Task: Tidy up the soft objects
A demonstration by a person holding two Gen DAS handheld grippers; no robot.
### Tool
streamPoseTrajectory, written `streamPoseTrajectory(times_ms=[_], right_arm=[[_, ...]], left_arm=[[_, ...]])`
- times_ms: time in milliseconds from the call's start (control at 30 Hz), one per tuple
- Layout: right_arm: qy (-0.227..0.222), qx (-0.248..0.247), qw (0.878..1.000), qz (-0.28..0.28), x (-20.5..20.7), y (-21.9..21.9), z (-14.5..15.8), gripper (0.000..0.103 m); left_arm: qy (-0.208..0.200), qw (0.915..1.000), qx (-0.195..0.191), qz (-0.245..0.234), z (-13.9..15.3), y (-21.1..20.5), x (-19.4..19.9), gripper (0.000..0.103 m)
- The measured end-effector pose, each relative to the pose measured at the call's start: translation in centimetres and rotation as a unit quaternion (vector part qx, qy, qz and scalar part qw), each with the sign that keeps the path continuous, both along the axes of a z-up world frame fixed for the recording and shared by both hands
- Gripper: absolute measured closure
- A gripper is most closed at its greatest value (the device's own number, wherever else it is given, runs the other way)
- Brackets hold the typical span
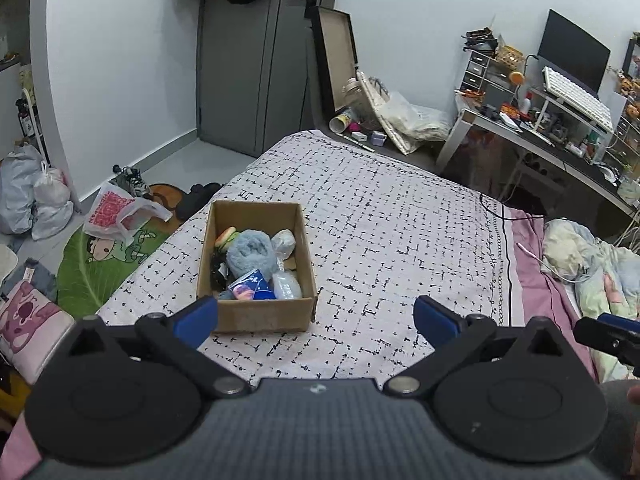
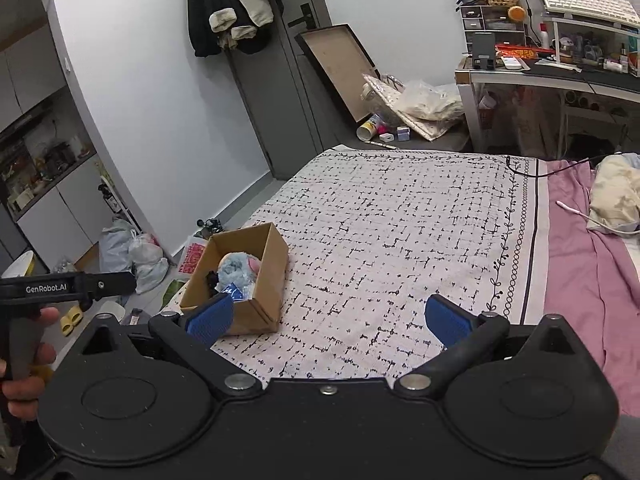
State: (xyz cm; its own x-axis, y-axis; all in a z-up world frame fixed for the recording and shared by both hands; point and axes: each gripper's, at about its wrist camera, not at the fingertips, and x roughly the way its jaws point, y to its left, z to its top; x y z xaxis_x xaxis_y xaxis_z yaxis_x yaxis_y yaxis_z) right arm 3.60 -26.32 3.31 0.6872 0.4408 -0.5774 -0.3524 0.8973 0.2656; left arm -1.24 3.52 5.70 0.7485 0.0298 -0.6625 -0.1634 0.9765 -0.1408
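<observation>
An open cardboard box (image 1: pixel 303 249) stands on the bed's patterned cover near its left edge. Inside lie a fluffy blue plush (image 1: pixel 250 255), a burger-shaped toy (image 1: pixel 226 237), a blue packet (image 1: pixel 251 286), clear wrapped items (image 1: pixel 286 286) and a pale ball (image 1: pixel 283 241). My left gripper (image 1: pixel 316 318) is open and empty, just in front of the box. My right gripper (image 2: pixel 329 316) is open and empty, with the box (image 2: pixel 272 276) and plush (image 2: pixel 237 268) by its left finger. The right gripper's tip (image 1: pixel 608 334) shows at the left view's right edge.
The patterned cover (image 1: pixel 400 216) spreads over a pink sheet (image 2: pixel 576 264). A crumpled blanket (image 1: pixel 592 268) and white cable (image 2: pixel 576 212) lie at the right. Bags (image 1: pixel 28 200), shoes and a green mat (image 1: pixel 100 264) litter the floor left. A cluttered desk (image 2: pixel 560 68) stands behind.
</observation>
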Motion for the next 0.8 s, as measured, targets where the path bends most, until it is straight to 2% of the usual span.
streamPoseTrajectory(times_ms=[233,467,800], right_arm=[[-0.007,-0.02,1.0,0.001,-1.3,0.9,0.4,0.0],[-0.01,-0.015,1.0,0.013,-2.1,1.5,0.8,0.0],[-0.01,-0.035,0.999,0.027,-2.7,3.0,0.4,0.0]], left_arm=[[-0.005,0.9999,0.014,-0.004,0.5,-0.5,-1.7,0.0],[-0.006,0.9995,0.023,-0.019,0.2,-0.7,-2.6,0.0],[0.005,0.9997,0.025,-0.004,-0.8,0.2,-2.7,0.0]])
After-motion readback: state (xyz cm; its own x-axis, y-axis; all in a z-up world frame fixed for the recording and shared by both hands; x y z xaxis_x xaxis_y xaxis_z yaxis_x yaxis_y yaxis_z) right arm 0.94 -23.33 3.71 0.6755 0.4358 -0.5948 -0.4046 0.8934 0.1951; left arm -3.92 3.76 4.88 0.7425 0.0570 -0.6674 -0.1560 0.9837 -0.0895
